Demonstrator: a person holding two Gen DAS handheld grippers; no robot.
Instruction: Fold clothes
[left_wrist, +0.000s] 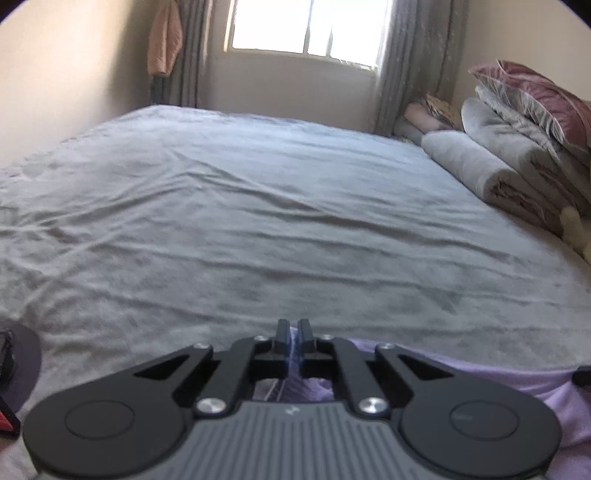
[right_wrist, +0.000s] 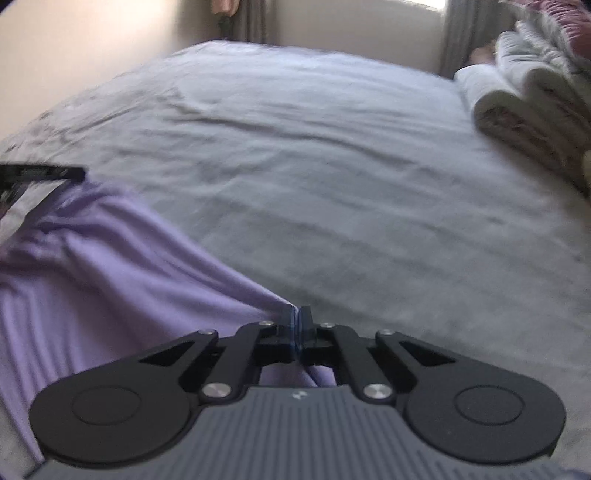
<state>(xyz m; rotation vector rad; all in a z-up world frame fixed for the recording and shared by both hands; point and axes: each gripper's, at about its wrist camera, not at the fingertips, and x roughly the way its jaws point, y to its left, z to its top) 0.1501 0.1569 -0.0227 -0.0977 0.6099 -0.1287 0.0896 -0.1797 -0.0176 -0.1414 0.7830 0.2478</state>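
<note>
The left gripper (left_wrist: 294, 325) is seen closed, its two black fingers (left_wrist: 282, 334) drawn almost together on a fold of the lilac garment (left_wrist: 498, 376), and it is pitched downward toward that cloth. The right gripper (right_wrist: 298, 314) is likewise clamped on an edge of the garment, angled downward. Relative to the garment, the left gripper is placed at its far left end, the right gripper at its near right corner.

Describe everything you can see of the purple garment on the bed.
The purple garment is a lavender, thin, soft-looking fabric, one plain colour with no print showing. It lies rumpled on the grey bedspread at the near edge, bunched into long folds that run toward two pinched points. The right tongs are shut on one edge, the left tongs on another. Its type is unclear; much is hidden below the tools.
</note>
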